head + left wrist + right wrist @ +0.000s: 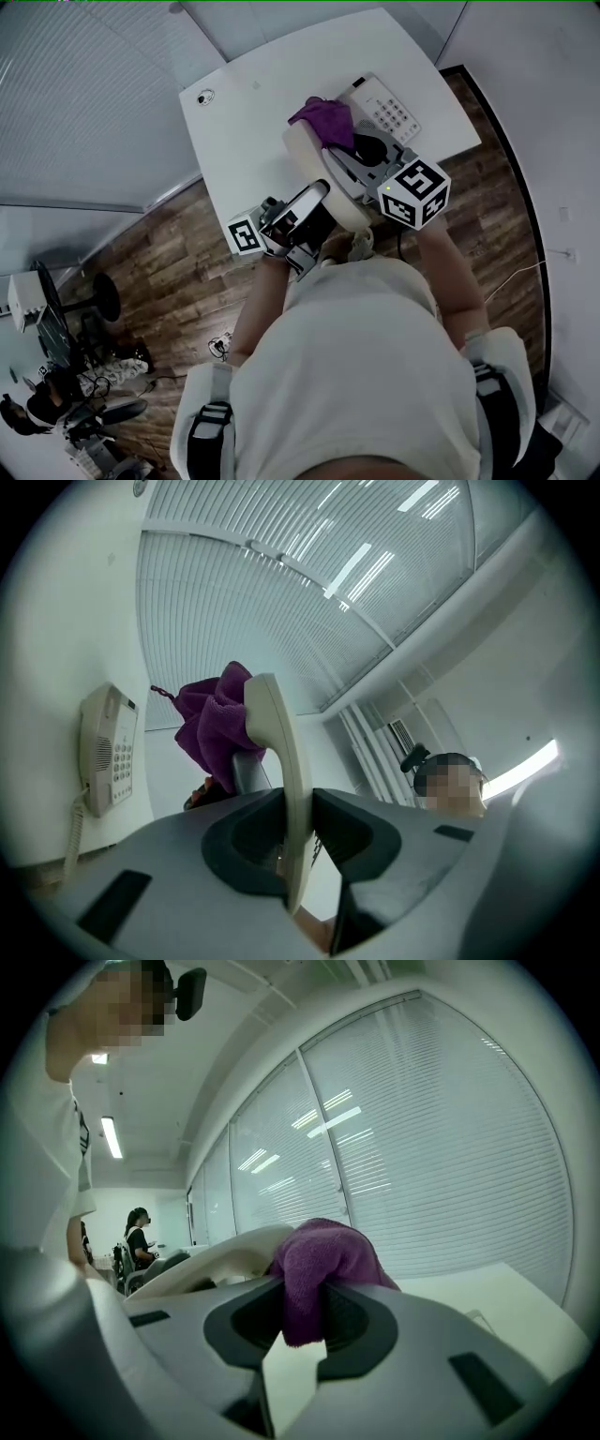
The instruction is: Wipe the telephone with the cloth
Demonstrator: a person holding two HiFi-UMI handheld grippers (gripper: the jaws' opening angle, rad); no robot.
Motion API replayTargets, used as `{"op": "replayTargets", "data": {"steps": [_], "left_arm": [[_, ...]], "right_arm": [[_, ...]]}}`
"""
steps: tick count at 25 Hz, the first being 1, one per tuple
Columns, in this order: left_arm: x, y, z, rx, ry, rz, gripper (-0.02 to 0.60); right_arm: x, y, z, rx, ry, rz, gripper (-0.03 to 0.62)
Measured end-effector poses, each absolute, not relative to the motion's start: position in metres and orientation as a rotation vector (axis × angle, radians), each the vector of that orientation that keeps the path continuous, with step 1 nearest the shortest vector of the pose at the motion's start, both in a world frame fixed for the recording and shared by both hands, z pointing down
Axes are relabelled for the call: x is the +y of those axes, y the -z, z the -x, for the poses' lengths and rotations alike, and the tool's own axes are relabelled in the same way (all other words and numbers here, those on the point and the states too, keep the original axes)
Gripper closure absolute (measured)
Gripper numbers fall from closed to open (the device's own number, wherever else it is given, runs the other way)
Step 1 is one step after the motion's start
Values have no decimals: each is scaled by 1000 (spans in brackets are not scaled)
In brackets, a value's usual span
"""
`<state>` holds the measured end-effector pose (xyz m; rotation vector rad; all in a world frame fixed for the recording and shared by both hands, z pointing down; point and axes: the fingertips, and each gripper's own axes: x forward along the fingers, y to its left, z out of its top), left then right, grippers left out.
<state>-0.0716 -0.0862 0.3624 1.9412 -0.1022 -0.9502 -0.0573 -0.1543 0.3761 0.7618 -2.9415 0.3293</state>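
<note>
A: Where's the head view?
B: Above the person, looking steeply down at the worktop (244, 103).
A: The other two?
B: Each rides its tool, very close in. The left tool (298, 841) points upward, the right tool (302, 1321) about level at the blinds (450, 1147). All three share the handset (279, 761) and cloth (323, 1255).

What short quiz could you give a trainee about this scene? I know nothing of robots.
1. True or false: the left gripper is shut on the handset.
2. What does the right gripper hold? A) a sponge B) the purple cloth C) nothing
3. Fill in: the telephone base stands on the white ____.
Key: 1 true; 2 B; 3 table.
</note>
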Motion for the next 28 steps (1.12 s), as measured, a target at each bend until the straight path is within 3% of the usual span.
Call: {"op": "replayTargets", "data": {"steps": [28], "left_arm": [[-76,-350,87,16,896,-1961,479]], "right_arm": [[-88,-357,73,-3015,-158,-306,505]]}}
